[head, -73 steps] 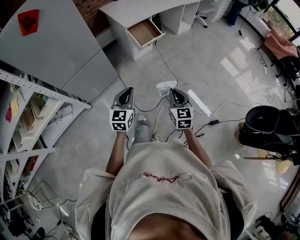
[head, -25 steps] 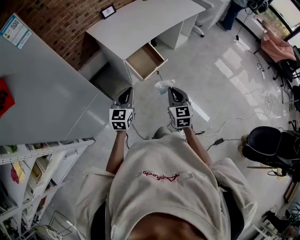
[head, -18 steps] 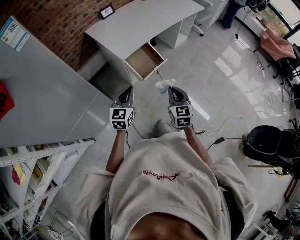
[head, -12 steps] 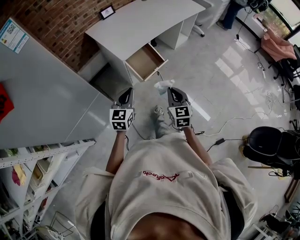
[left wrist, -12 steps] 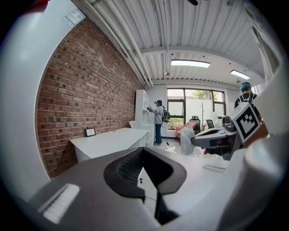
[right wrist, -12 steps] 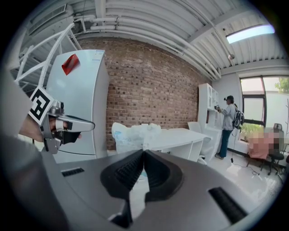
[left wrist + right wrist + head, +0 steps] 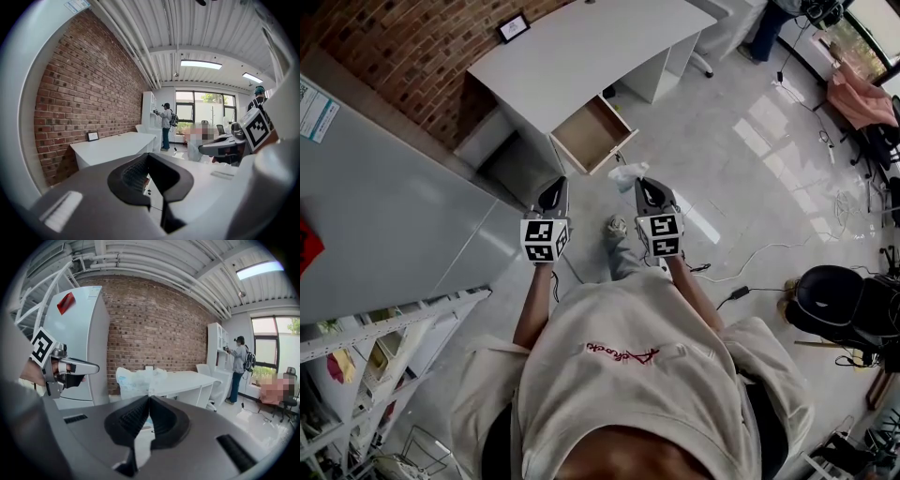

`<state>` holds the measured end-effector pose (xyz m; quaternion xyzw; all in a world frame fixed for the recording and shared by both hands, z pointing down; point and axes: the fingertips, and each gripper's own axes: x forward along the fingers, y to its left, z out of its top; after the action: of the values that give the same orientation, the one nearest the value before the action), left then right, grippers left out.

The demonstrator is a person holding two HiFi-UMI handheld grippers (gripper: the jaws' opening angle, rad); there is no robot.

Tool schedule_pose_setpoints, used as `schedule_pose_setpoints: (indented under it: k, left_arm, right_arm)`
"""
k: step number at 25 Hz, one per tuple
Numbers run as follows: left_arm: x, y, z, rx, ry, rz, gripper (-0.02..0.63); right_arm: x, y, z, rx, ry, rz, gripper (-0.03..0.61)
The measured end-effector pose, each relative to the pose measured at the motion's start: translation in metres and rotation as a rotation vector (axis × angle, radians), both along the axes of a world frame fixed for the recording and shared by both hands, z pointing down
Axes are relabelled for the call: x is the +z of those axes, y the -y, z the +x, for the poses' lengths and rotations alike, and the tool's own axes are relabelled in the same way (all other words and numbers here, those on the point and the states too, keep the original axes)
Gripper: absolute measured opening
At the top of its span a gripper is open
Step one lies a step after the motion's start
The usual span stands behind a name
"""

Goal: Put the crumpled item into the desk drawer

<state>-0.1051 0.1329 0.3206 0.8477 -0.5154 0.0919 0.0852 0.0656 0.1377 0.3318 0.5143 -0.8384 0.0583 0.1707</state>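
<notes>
A crumpled white plastic item (image 7: pixel 626 172) sticks out from the tip of my right gripper (image 7: pixel 639 184), which is shut on it. In the right gripper view the item (image 7: pixel 138 380) bulges above the closed jaws of that gripper (image 7: pixel 149 398). My left gripper (image 7: pixel 555 184) is held level beside it, shut with nothing in it; its pads meet at the tip (image 7: pixel 147 154). Ahead on the floor stands the white desk (image 7: pixel 581 42) with its wooden drawer (image 7: pixel 589 136) pulled open. Both grippers are a short way from the drawer.
A tall grey cabinet (image 7: pixel 384 216) stands to the left, with wire shelves (image 7: pixel 375 347) behind it. Cables (image 7: pixel 750 253) trail over the tiled floor at right, near a black chair (image 7: pixel 844 300). A brick wall (image 7: pixel 84 103) backs the desk. A person (image 7: pixel 165 124) stands far off.
The desk and open drawer have drawn closer to the grippers as the person stepped forward. Both grippers keep the same pose, with the crumpled item still in the right one.
</notes>
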Motion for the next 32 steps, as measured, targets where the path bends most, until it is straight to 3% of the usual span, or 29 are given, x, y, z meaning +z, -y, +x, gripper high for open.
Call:
schedule_pose_setpoints:
  k: [23,32]
  left_arm:
    - [-0.008,0.218,0.008,-0.091,0.003,-0.046,0.009]
    - [0.004,0.28,0.015,-0.121,0.008,-0.071,0.009]
  right_arm:
    - [-0.007,0.233,0.015,-0.071,0.008,-0.037,0.012]
    - [0.003,0.304,0.021,-0.107,0.001,-0.058,0.012]
